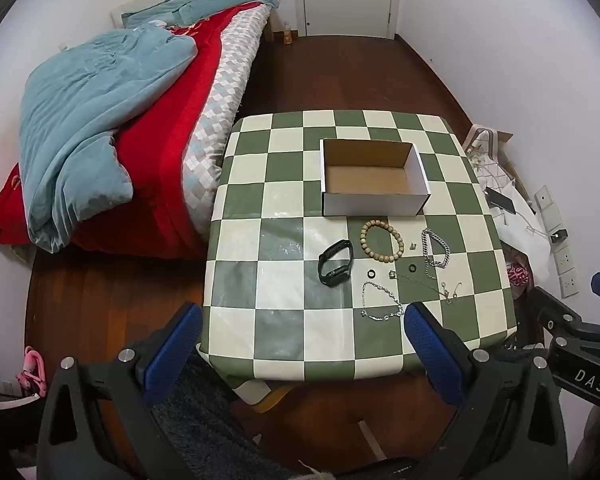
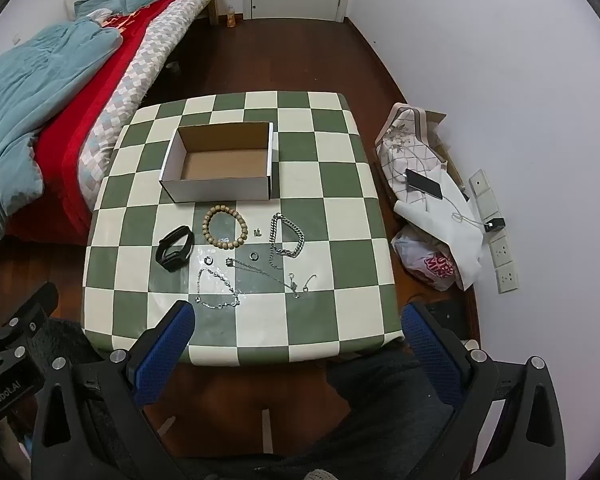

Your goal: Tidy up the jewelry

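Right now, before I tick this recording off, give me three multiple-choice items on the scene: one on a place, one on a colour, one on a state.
1. Where does the beaded bracelet lie?
A. inside the box
B. on the table, just in front of the box
C. on the bed

2. What colour is the smart band?
A. black
B. red
C. white

3. What is in the cardboard box?
A. the silver chains
B. the smart band
C. nothing

Answers:
1 B: it rests on the checked table, outside the box's near wall.
2 A: strap and face are both black.
3 C: only the bare brown floor shows inside.
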Tool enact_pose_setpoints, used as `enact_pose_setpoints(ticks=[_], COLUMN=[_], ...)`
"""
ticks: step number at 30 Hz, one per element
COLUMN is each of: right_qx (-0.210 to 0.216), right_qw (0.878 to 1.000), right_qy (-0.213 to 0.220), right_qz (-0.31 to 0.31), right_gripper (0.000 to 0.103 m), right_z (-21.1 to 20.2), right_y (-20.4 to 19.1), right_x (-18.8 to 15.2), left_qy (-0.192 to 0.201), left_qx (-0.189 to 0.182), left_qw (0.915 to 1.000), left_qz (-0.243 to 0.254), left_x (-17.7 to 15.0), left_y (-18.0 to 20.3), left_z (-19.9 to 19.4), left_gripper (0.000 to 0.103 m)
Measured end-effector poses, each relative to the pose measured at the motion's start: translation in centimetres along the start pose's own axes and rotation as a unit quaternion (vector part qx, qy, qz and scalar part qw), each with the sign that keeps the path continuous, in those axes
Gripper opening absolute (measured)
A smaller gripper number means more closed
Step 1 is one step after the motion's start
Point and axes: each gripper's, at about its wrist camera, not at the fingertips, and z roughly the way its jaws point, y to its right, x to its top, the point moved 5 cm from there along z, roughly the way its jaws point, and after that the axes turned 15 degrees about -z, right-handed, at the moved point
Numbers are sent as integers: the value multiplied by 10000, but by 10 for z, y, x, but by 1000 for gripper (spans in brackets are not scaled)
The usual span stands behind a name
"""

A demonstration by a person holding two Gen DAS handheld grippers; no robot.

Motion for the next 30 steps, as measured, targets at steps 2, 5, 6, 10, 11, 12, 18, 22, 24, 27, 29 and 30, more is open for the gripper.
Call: enact_pose_setpoints(ticks=[2,5,6,10,11,12,18,22,24,27,29,30], right_qx=[20,35,38,-3,-7,-37,-27,-23,-32,-38,-50,-42], right_qw=[10000,10000,10000,10000,10000,10000,10000,10000,10000,10000,10000,10000], right_qy=[10,7,8,-43,-40,-56,-59,-58,-55,-50,-38,-40], right_qz=[7,-9,-18,-24,-20,-30,-46,-40,-39,-38,-35,-34], right_gripper=[103,103,103,103,103,103,103,103,103,103,103,103], right_z=[0,-2,-3,-2,-3,-3,-3,-5,-5,-5,-6,-6], right_y=[0,-1,-1,-3,-2,-3,-3,-2,-1,-1,-1,1], right_x=[0,0,0,1,0,0,-2,-2,-2,-3,-4,-4], left_qy=[9,26,-1,-8,-14,-28,-83,-79,-74,-65,-58,-55], left_qx=[-3,-8,-21,-38,-42,-42,-160,-188,-184,-192,-199,-200], left_qw=[10000,10000,10000,10000,10000,10000,9998,9998,9998,9998,9998,9998], left_qz=[-8,-12,-7,-3,-5,-1,-4,0,9,17,25,29], left_x=[0,1,0,0,-1,-1,-4,-4,-4,-4,-4,-4], left_y=[0,0,0,0,1,1,10,9,11,12,12,13], left_z=[0,-1,0,0,1,2,-2,-4,-4,-5,-6,-7], left_gripper=[103,103,103,103,103,103,103,103,103,103,103,103])
